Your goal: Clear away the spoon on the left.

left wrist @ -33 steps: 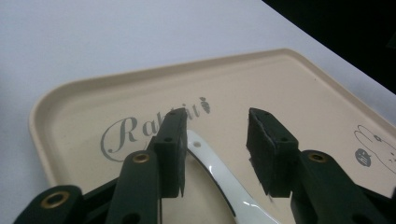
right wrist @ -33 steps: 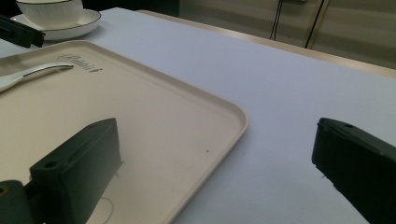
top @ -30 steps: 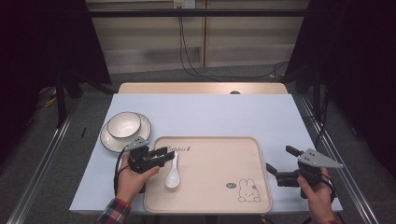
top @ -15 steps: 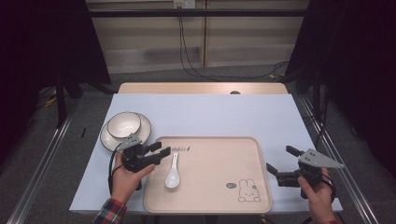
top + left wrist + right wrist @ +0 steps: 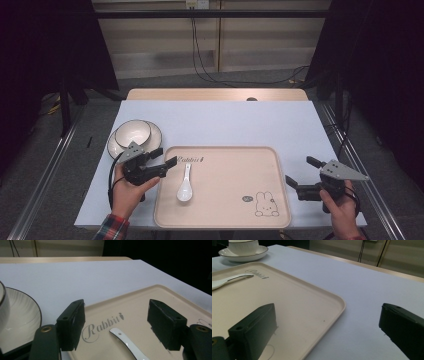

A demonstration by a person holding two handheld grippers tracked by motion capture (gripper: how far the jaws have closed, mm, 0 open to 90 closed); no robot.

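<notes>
Pale blue-white counter (image 5: 240,125) with a wooden strip along its far edge, bearing a beige tray (image 5: 225,200) at the near middle and, just beside the tray's far left corner, a black-rimmed saucer (image 5: 116,148) under a bowl (image 5: 132,132).

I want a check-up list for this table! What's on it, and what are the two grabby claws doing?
Surface: table with a pale cover, wooden edge at the far side.
Job's things: white spoon lying flat on the beige rabbit tray; bowl sitting on a saucer left of the tray.
Clutter: nothing seen.
Grippers: left gripper has just been opening, jaws apart over the spoon's handle end, pads not touching it; right gripper open, nothing between its jaws, beside the tray's right edge.
Cables: black cable loops from the left gripper; black cables on the floor beyond the table.
Surroundings: dark curtains either side, pale wall panels behind.
</notes>
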